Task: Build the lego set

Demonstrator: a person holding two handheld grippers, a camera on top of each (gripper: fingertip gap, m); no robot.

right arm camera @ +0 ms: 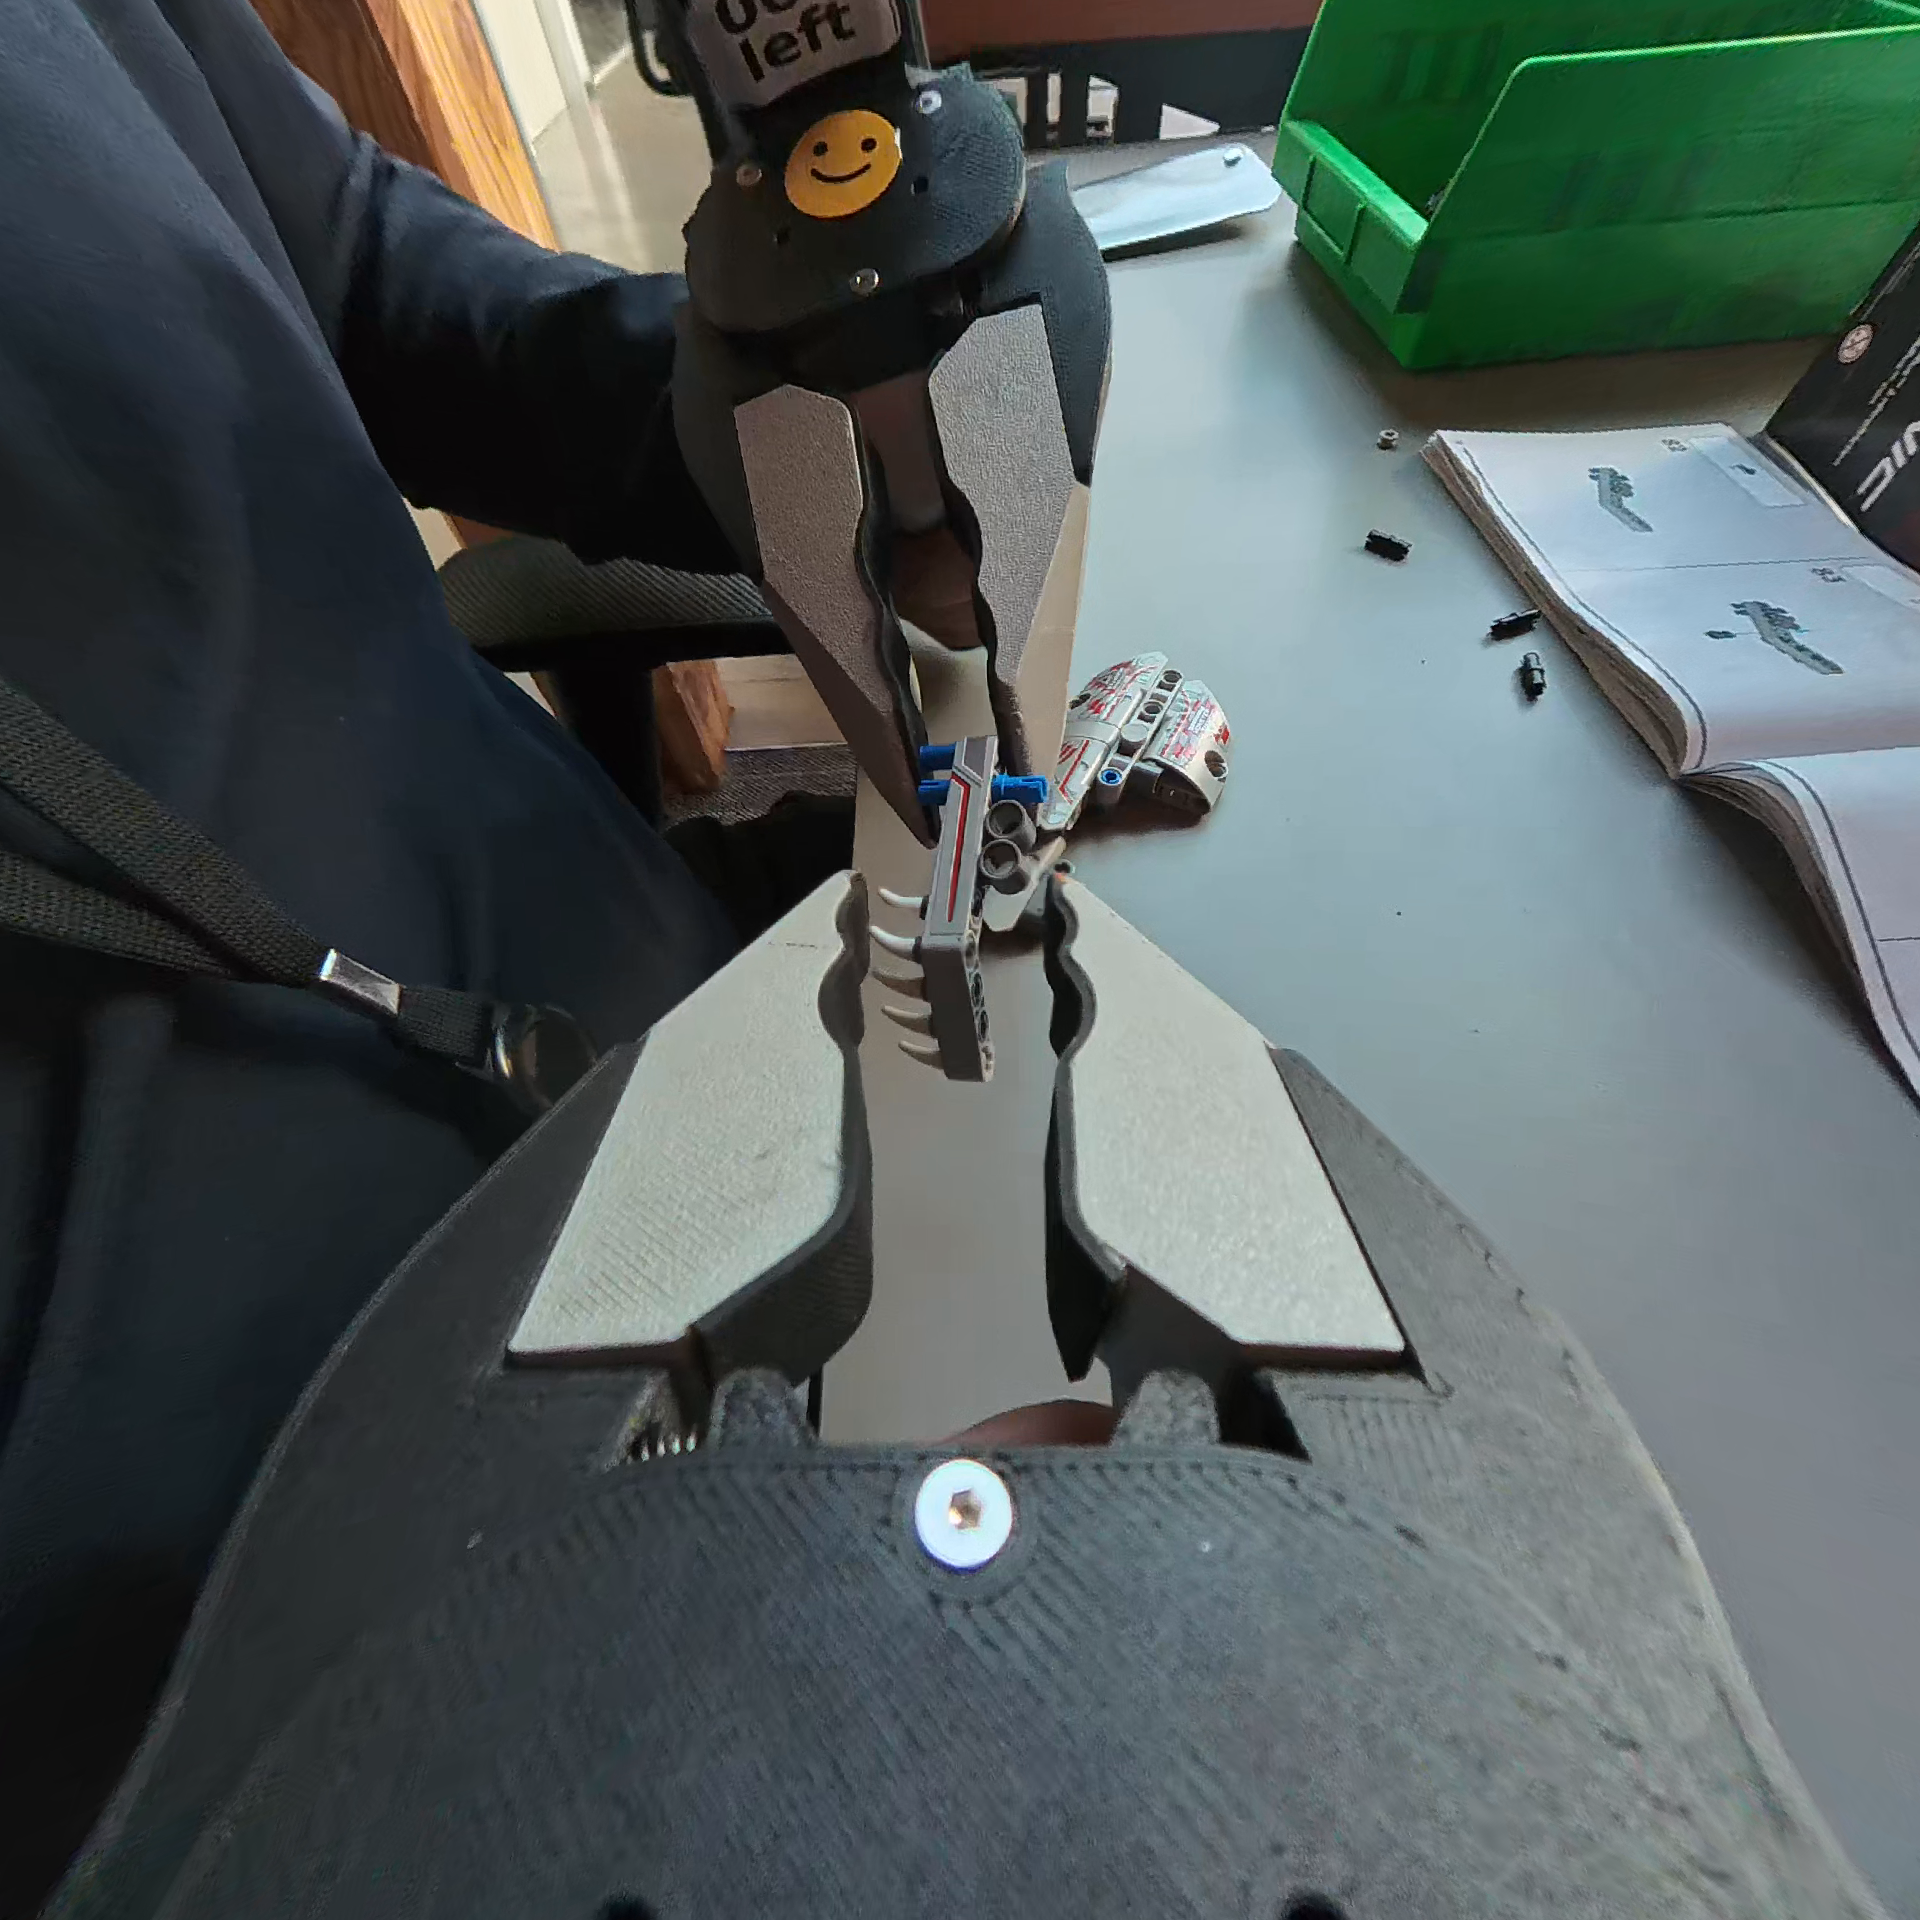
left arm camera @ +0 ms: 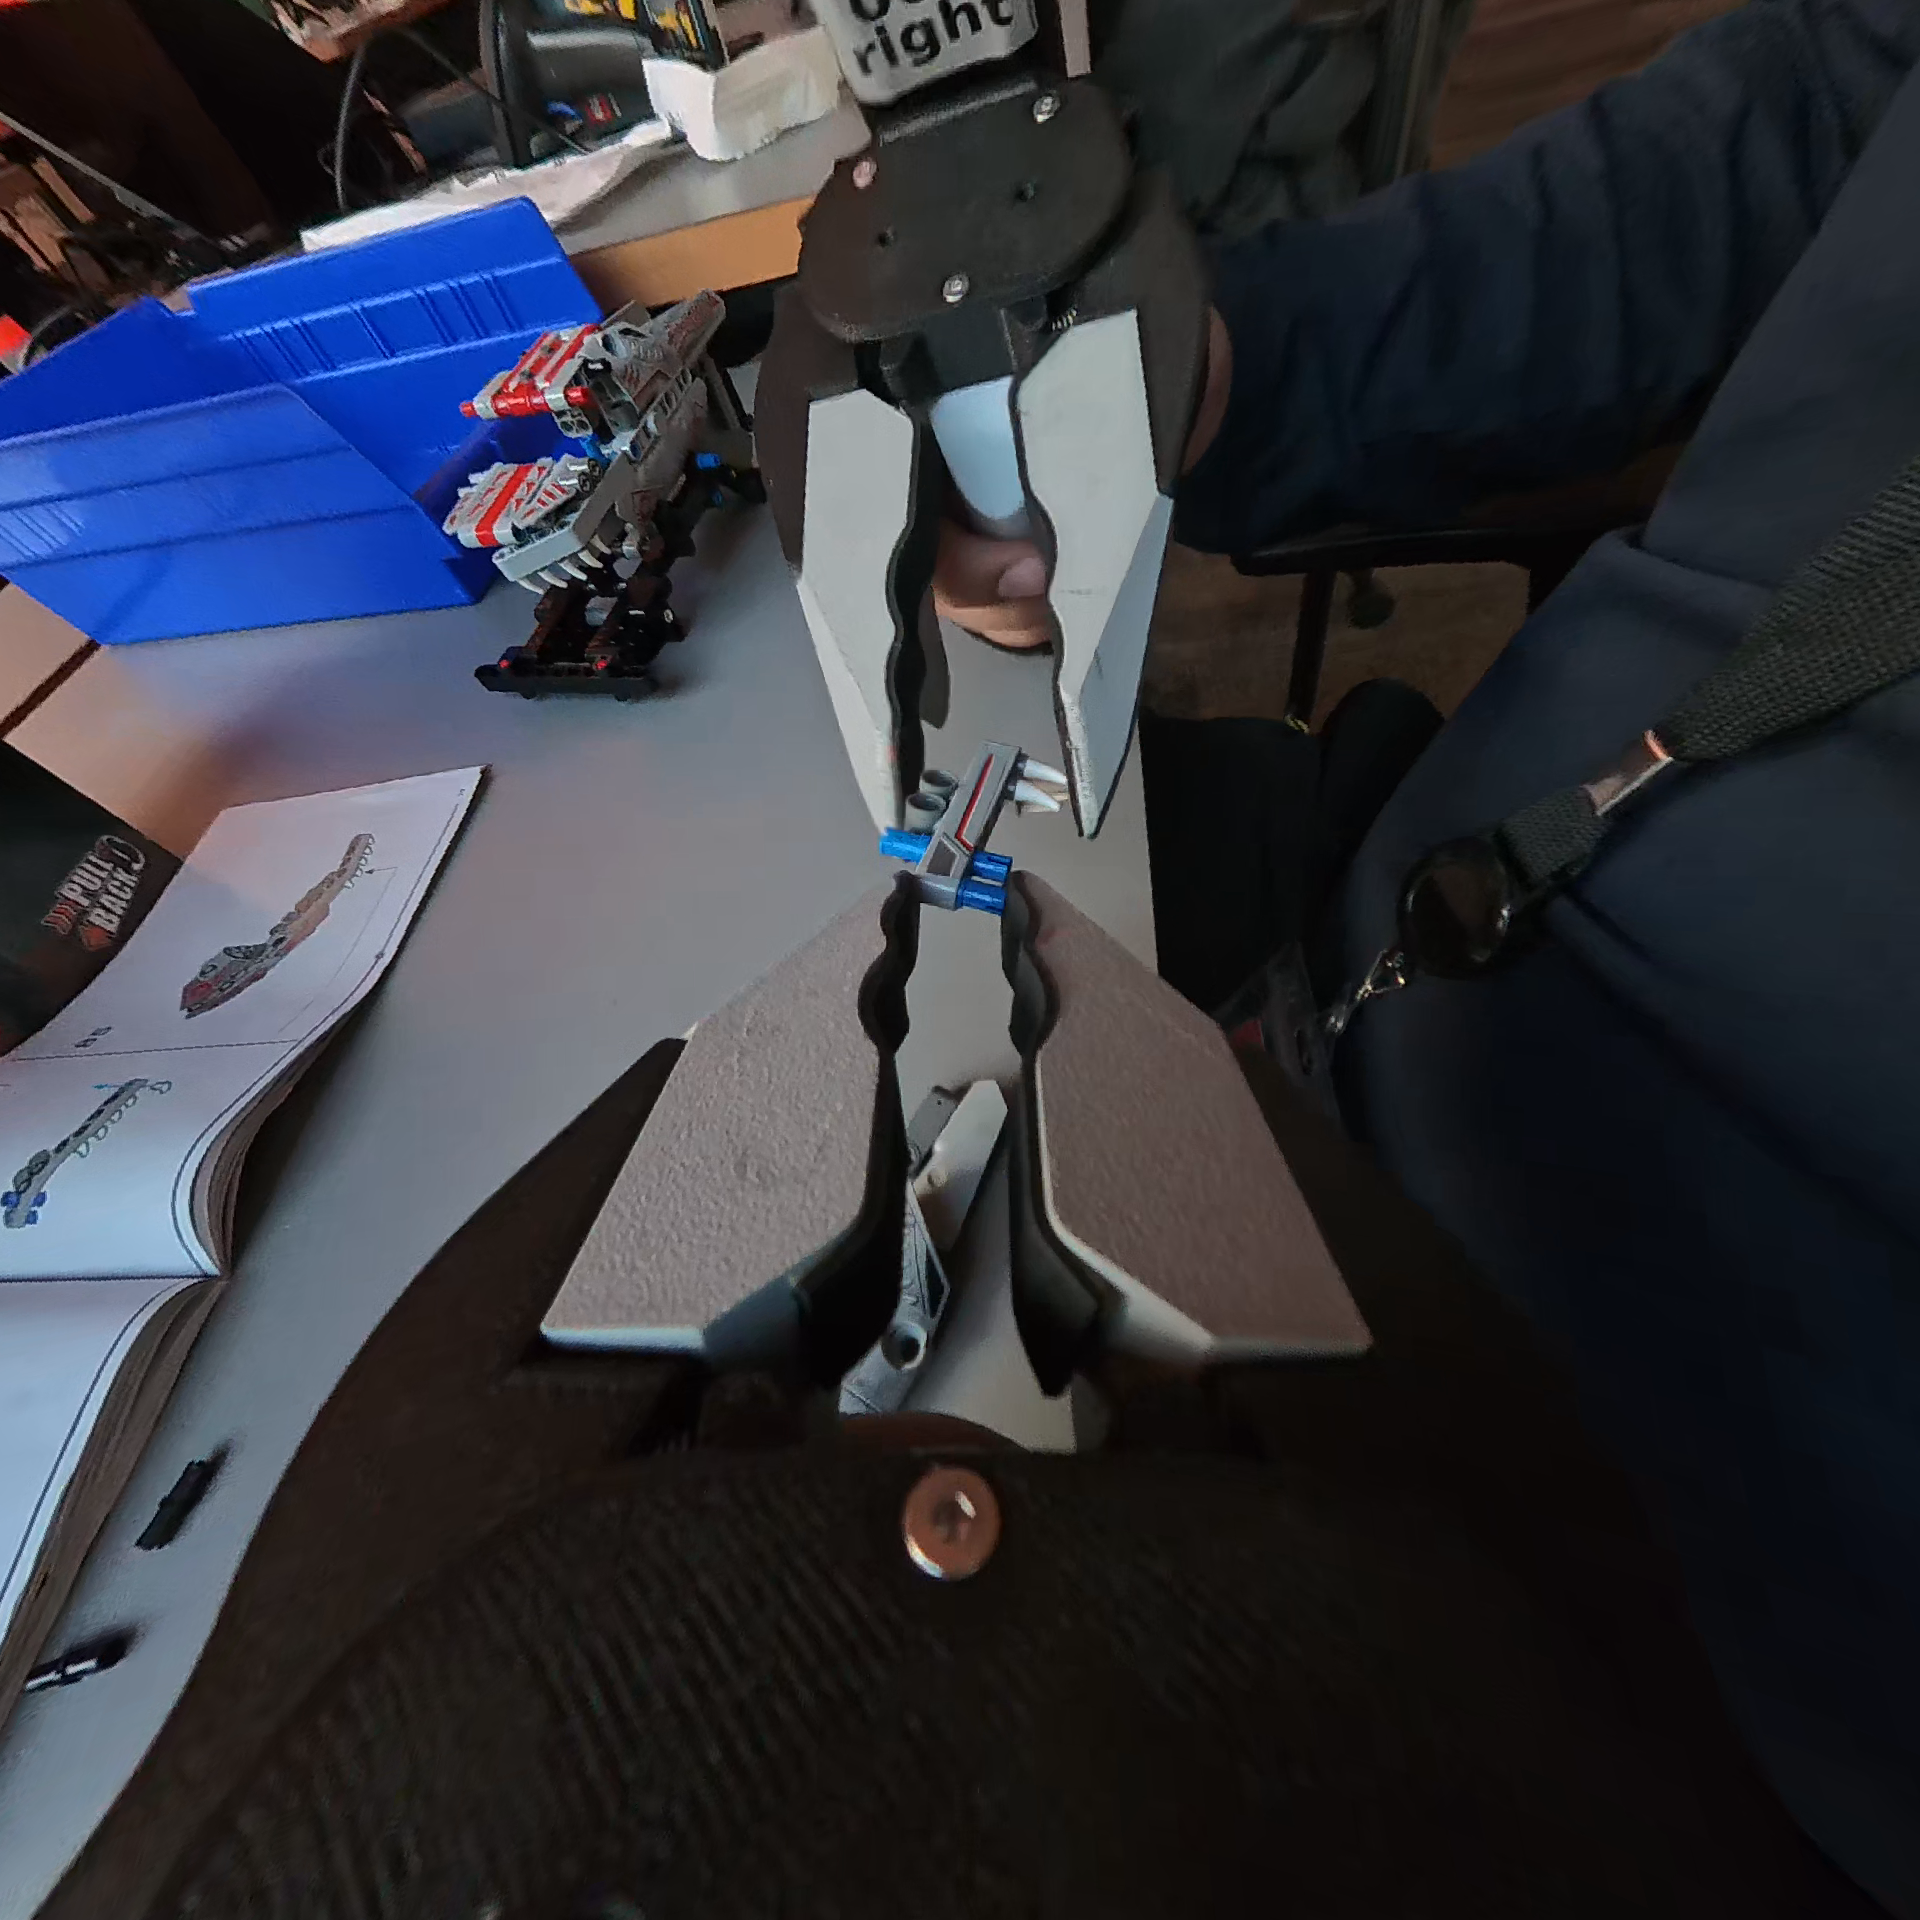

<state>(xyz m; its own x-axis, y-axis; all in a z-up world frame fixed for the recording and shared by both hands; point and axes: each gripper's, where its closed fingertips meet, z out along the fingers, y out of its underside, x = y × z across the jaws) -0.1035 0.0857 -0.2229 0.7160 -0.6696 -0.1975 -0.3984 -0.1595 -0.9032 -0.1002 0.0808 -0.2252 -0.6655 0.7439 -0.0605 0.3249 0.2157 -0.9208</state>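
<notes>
A: Where is the toothed grey beam [right arm camera: 961, 914]?

B: In the air above the surface [right arm camera: 1455, 987], pinched at its blue-pin end by the left gripper [left arm camera: 961, 894]. The right gripper [right arm camera: 951, 925] has its jaws parted around the beam, gripping nothing.

A: Orientation?

B: In the right wrist view its long axis runs 12 to 6, teeth toward 9.

A: Risk?

B: The narrow end-grip could let it pivot or drop.

A grey table [right arm camera: 1455, 935] filled the scene, lit by soft daylight that left a sheen on its top. Beyond its far edge stood a wood-grain panel [right arm camera: 457, 114] and a pale floor [right arm camera: 613, 177]. Beside the table, a dark chair armrest [right arm camera: 582, 603] showed, with brown flooring [left arm camera: 1226, 644] under it.
</notes>
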